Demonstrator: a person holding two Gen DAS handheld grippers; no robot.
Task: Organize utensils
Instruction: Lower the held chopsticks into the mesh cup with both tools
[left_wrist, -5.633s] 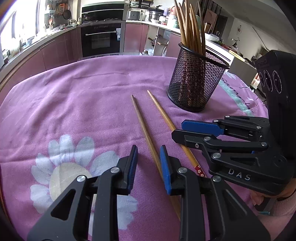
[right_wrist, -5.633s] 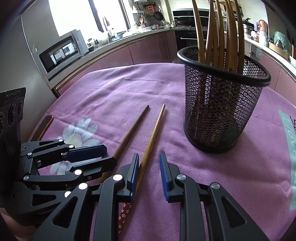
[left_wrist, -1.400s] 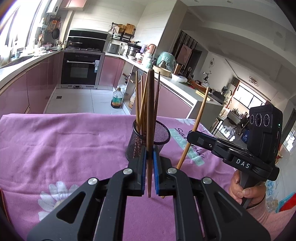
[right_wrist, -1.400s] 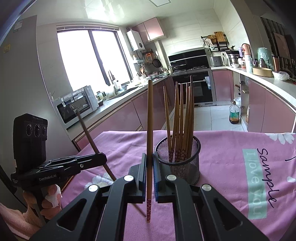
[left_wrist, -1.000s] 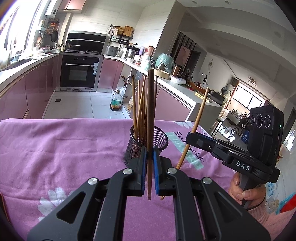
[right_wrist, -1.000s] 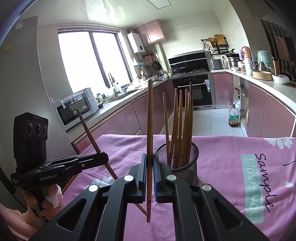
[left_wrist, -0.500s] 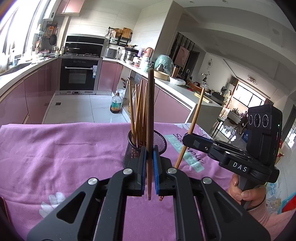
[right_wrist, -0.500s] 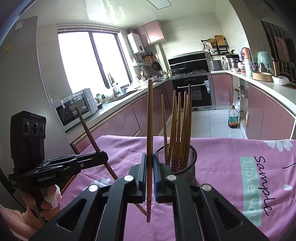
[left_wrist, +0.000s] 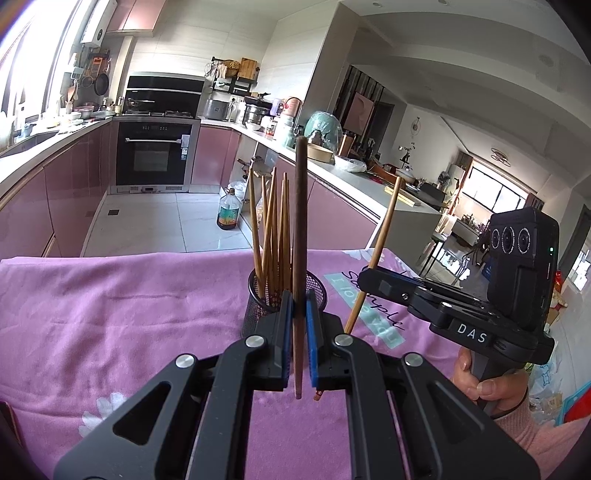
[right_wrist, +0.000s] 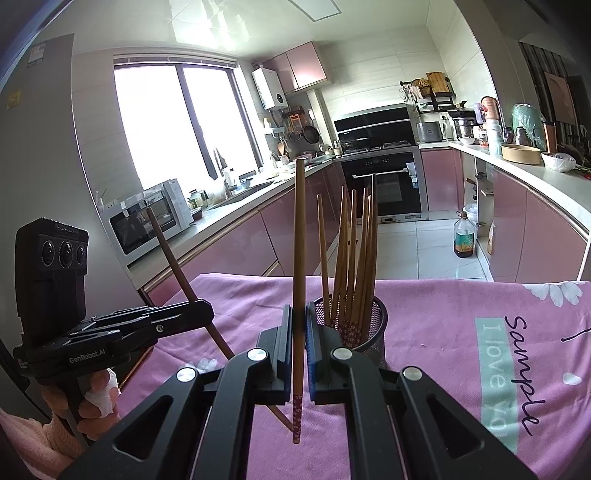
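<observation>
Chopsticks, one per gripper rn. Left gripper has its blue pads clamped on a dark brown chopstick, upright, bottom end poking out below the jaws. Right gripper is pinched tight on a lighter chopstick w/ a floral-patterned end, also upright. In the left wrist view you can see the right gripper off to the right w/ its stick tilted; in the right wrist view the left gripper sits to the left w/ its stick leaning too. Both are above the table, not touching it.

Just past the fingertips is the black mesh holder w/ a bunch of other chopsticks standing in it, fanned out a bit. It stands on a pink tablecloth w/ daisy prints and a teal patch w/ script lettering. Kitchen behind: oven, pink cabinets, microwave by the window, oil bottle on the floor.
</observation>
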